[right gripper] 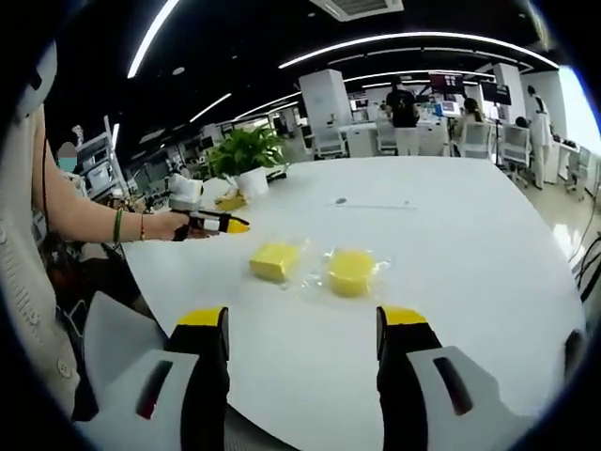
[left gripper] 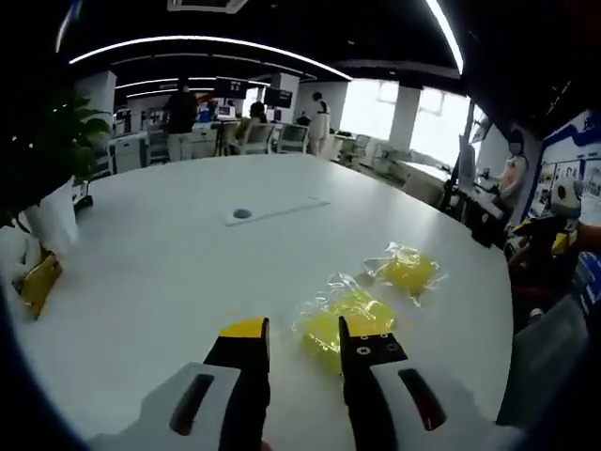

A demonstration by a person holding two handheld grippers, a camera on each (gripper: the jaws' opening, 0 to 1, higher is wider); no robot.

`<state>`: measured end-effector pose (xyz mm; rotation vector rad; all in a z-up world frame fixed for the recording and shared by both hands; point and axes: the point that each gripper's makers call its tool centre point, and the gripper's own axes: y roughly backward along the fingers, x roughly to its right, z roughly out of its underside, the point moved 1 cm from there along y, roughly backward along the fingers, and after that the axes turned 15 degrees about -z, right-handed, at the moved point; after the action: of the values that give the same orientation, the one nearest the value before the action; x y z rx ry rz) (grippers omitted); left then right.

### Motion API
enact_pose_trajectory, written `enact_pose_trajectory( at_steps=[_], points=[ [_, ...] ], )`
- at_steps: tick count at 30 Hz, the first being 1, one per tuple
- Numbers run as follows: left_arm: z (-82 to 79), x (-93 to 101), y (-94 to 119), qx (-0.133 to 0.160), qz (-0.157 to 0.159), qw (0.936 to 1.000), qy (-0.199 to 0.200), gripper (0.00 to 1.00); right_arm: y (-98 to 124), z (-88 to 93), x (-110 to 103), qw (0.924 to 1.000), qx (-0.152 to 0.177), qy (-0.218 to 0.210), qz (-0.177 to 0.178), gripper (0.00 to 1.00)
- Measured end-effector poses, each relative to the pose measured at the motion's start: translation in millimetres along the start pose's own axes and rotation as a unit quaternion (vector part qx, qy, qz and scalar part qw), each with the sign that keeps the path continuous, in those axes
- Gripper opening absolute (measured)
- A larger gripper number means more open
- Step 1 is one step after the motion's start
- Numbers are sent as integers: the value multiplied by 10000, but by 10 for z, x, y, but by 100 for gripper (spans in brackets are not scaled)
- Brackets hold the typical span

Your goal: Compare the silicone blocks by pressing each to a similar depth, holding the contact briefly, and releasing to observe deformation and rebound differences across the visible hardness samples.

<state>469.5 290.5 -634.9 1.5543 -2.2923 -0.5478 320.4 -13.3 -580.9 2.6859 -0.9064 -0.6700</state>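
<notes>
Two yellow silicone blocks lie on the white round table (right gripper: 470, 244), each in a clear plastic bag. In the right gripper view the squarer block (right gripper: 274, 260) is on the left and the rounder block (right gripper: 351, 271) on the right. My right gripper (right gripper: 302, 324) hovers short of them, open wide, with nothing between its jaws. A hand holds my left gripper (right gripper: 230, 225) to the left of the blocks. In the left gripper view my left gripper (left gripper: 302, 336) is open and holds nothing. The near block (left gripper: 343, 318) lies just ahead, partly behind the right jaw. The far block (left gripper: 406, 271) lies beyond it.
A potted plant (right gripper: 246, 155) stands at the table's edge, with a small yellow object (left gripper: 38, 282) beside it. A cable port plate (left gripper: 242, 213) sits mid-table. Office desks, chairs and standing people (right gripper: 404, 103) fill the background. The holder's arm (right gripper: 84, 221) and body are at the left.
</notes>
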Motion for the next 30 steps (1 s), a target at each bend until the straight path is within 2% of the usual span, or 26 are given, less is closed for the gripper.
enact_pose_trajectory(
  at_steps=[7,9,12,17,23,25,30],
  points=[
    [-47,17,565,519,-662,9964,100,32,29,49,-8,9999,64,23,131,58],
    [30,44,726,442,-805,9956,199,35,42,59,-11,9998,107,39,174,58],
    [88,75,967,543,-1038,9928,265,34,59,104,-15,9997,131,14,228,58],
    [75,70,1267,719,-1430,9864,387,35,94,192,15,9990,195,-30,392,58],
    [37,85,1535,839,-1778,9796,412,41,158,211,70,9975,424,-178,544,60],
    [47,88,1580,825,-1839,9782,499,44,188,210,95,9967,487,-212,607,60],
    [103,77,1693,753,-2118,9737,365,46,246,202,169,9951,562,-213,789,61]
  ],
)
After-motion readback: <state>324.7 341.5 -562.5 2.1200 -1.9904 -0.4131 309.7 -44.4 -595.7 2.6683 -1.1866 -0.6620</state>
